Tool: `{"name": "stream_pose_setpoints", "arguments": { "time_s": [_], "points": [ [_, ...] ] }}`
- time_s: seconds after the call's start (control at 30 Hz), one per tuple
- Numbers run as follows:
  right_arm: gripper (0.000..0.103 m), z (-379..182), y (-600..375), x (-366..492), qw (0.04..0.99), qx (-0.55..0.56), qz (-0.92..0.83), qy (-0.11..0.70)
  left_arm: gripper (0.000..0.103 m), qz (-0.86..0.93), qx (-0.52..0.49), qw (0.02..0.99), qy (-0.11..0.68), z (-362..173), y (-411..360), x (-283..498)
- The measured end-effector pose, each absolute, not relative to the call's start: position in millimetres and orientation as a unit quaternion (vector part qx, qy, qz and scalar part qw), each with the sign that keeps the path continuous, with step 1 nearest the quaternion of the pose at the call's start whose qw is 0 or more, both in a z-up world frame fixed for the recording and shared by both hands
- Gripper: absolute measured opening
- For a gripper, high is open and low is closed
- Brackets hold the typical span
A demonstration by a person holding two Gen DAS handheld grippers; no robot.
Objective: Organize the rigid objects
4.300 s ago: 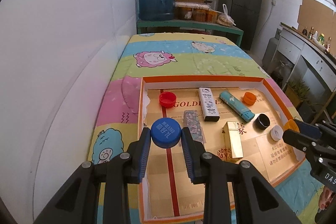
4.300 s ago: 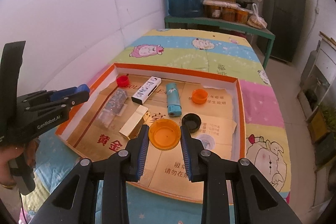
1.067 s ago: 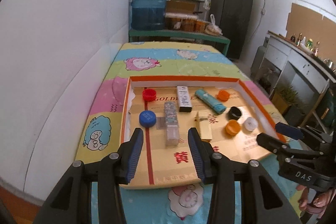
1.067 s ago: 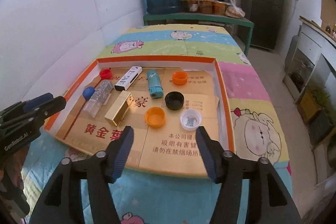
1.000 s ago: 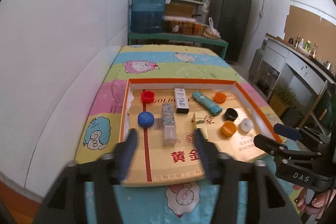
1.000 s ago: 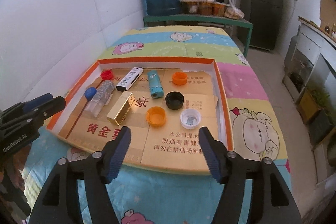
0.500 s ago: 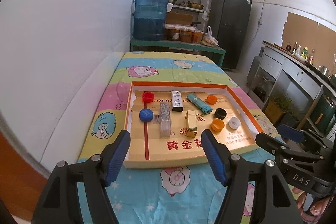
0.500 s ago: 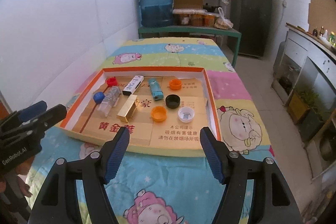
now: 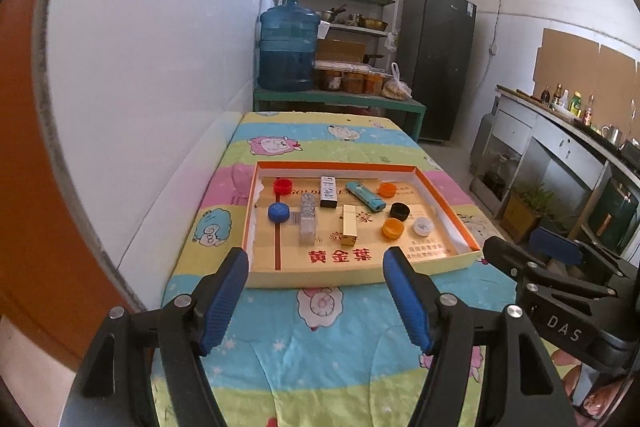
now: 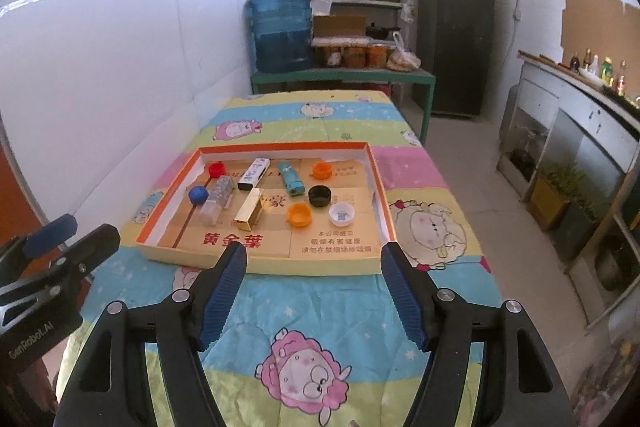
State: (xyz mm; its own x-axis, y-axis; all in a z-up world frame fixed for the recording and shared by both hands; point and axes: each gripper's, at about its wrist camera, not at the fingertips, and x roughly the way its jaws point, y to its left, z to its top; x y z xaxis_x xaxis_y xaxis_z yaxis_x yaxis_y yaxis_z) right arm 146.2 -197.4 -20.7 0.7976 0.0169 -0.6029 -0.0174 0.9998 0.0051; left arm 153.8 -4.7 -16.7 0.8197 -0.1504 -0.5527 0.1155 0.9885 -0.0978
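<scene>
While both tools hang back over the cartoon blanket, these are the points to watch:

Left gripper (image 9: 316,297): jaws spread wide, grasping nothing, short of the near wall of the tray (image 9: 320,277).
Right gripper (image 10: 314,291): likewise released and empty, also on the near side of the tray.
Task things: all lie inside the tray. At the left sit the red cap (image 9: 283,185) and blue cap (image 9: 278,212); in the middle the clear bottle (image 9: 308,219), white box (image 9: 328,191), gold box (image 9: 349,224) and teal tube (image 9: 365,195); at the right the small orange cap (image 9: 387,189), black cap (image 9: 400,210), large orange cap (image 9: 392,227) and white cap (image 9: 423,226).
Risk, tray wall: a low approach from here would likely catch a finger on the raised near rim and shove the light cardboard tray across the soft blanket.
Risk, crowding: the blue cap sits just beside the clear bottle, and the black, white and large orange caps cluster closely, so a wide-open jaw could knock a neighbour.
Risk, tools: the two grippers are close side by side; crossing reaches could collide.
Open room: bare cardboard along the near strip of the tray, and plenty of free blanket beyond its far wall.
Edges: a white wall runs close along the left side of the table; the right side drops to the floor.
</scene>
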Motion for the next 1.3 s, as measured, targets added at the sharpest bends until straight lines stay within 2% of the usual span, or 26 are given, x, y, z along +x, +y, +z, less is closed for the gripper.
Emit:
{"name": "stream_pose_setpoints", "arguments": {
  "time_s": [0.47,0.57,1.3],
  "points": [
    [0.071,5.8,-189.3,101.0,0.955,-0.001,0.0,0.296,0.068,-0.008,-0.022,0.959,0.283,10.4,-4.5,104.6],
    [0.071,8.5,-187.9,95.3,0.955,0.001,0.005,0.297,0.065,-0.029,-0.033,0.956,0.291,11.9,-2.7,101.8],
    [0.071,19.2,-177.5,75.5,0.958,-0.012,-0.001,0.287,0.065,-0.031,-0.015,0.955,0.294,18.2,-8.5,90.0]
  ]
}}
